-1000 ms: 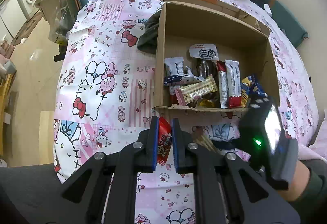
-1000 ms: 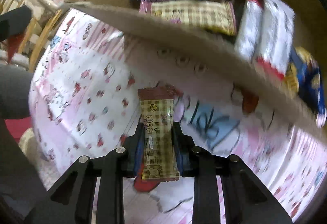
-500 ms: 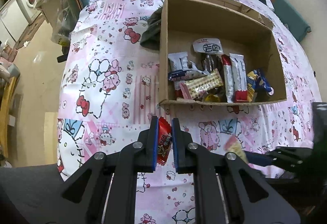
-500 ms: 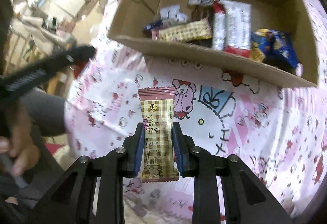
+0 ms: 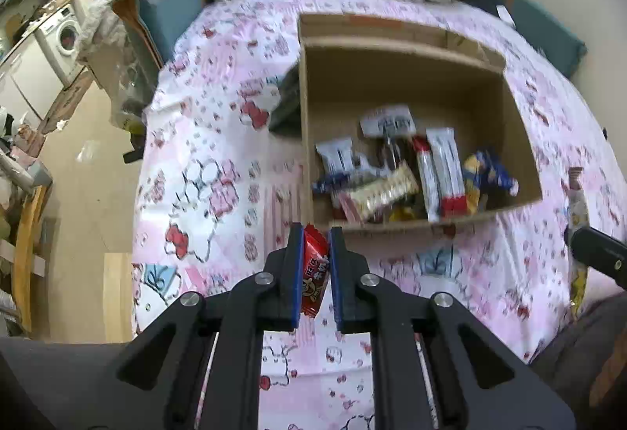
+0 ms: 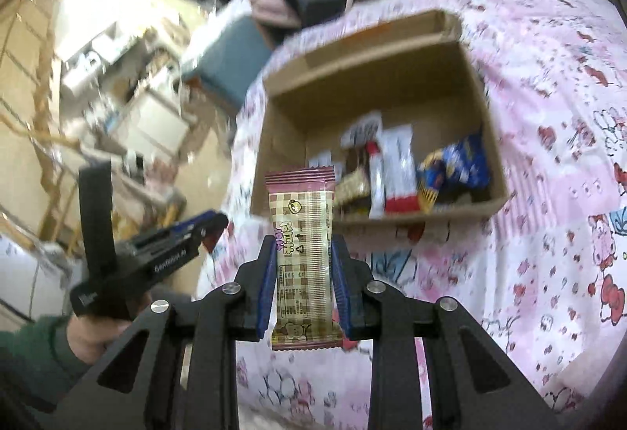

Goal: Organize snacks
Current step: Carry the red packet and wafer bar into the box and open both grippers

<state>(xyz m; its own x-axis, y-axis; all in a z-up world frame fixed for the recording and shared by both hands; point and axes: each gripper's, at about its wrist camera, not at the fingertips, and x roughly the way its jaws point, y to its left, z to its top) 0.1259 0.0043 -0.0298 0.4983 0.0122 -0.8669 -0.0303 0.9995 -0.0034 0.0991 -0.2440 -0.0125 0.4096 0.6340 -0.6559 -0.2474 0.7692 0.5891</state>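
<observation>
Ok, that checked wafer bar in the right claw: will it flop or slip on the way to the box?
The checked wafer bar stands straight above the right claw, so it is probably stiff. The pads clamp its flat sides, so a slip looks unlikely, though the glossy wrapper could slide. It probably lands lightly in the cardboard box.

red glossy snack packet (image 5: 314,269) with white and yellow print, between blue pads on black fingers. beige and maroon checked wafer wrapper (image 6: 304,261), pink lettering, bear print. plain brown cardboard box (image 5: 521,124) with white, red, dark blue and yellow wrappers inside. pink and white patchwork cartoon-print bedspread (image 5: 211,171), red bows, pale blue squares. dark green sleeve (image 6: 35,347).
</observation>
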